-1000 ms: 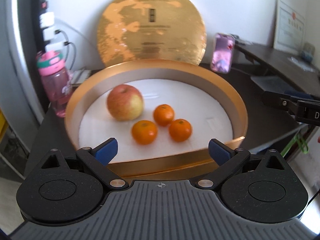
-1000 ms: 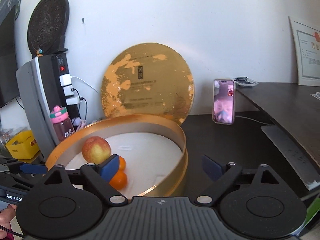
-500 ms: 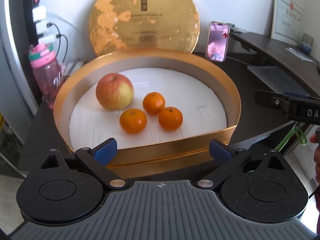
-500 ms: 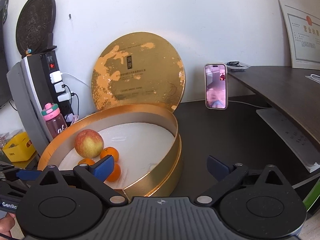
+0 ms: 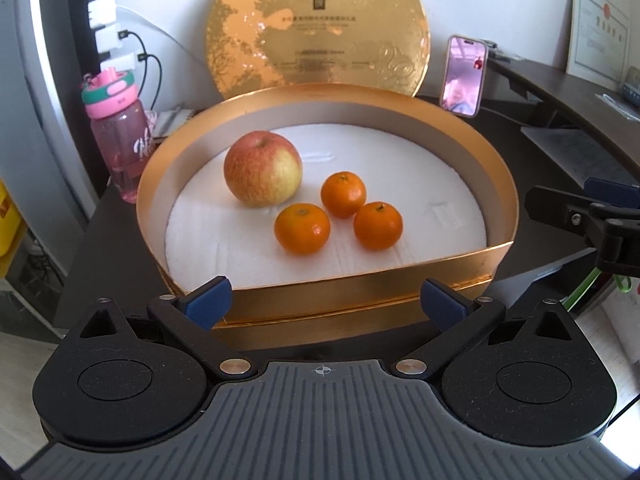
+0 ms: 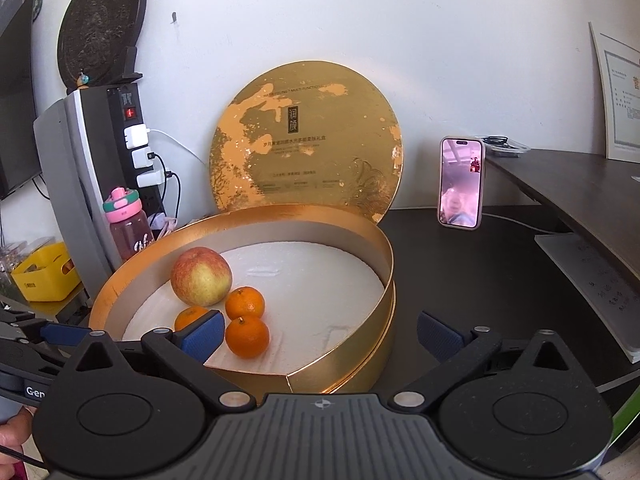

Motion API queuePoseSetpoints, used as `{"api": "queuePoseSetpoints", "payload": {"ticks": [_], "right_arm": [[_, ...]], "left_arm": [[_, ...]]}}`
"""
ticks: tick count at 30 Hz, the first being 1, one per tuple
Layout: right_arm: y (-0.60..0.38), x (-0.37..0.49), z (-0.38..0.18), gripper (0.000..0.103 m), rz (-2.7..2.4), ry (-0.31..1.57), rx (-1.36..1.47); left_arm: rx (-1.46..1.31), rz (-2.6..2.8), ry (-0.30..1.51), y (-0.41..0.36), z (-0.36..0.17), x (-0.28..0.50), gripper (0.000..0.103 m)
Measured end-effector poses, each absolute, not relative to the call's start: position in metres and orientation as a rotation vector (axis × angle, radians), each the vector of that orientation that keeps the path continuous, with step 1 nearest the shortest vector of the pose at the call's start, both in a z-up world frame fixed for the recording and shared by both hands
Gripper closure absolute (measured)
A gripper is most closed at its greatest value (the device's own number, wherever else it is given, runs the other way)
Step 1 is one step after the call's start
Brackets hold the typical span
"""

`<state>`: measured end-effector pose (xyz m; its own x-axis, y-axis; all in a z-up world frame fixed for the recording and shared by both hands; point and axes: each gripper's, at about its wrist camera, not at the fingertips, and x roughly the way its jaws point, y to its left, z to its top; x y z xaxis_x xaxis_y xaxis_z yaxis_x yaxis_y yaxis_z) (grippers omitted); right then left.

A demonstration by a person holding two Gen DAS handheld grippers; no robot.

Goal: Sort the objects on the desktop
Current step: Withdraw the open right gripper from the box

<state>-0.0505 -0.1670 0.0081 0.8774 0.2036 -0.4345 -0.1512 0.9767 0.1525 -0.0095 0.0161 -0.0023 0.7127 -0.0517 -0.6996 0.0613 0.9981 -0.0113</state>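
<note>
1. Left wrist view: the left gripper (image 5: 326,304) hangs level just outside the near wall of the round gold box (image 5: 498,184), jaws spread wide and empty. Inside, on the white liner, an apple (image 5: 262,168) sits toward the box's left side and three mandarins (image 5: 344,194) cluster near the middle; the liner's right half is bare. The gold lid (image 5: 318,28) leans on the wall behind the far rim. A pink bottle (image 5: 120,140) stands by the left rim
2. Right wrist view: the right gripper (image 6: 318,338), jaws spread and empty, straddles the box's near-right rim. Dark table (image 6: 480,264) lies open to the right, a phone (image 6: 461,183) upright at its far edge
</note>
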Motion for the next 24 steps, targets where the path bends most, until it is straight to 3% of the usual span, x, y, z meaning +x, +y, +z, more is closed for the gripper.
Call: {"api": "queuePoseSetpoints", "payload": {"ticks": [24], "right_arm": [[-0.160,-0.048,-0.001,0.001,0.255,0.468,0.063]], "left_arm": [[-0.010,0.026,0.767,0.043,0.000,0.007,0.000]]}}
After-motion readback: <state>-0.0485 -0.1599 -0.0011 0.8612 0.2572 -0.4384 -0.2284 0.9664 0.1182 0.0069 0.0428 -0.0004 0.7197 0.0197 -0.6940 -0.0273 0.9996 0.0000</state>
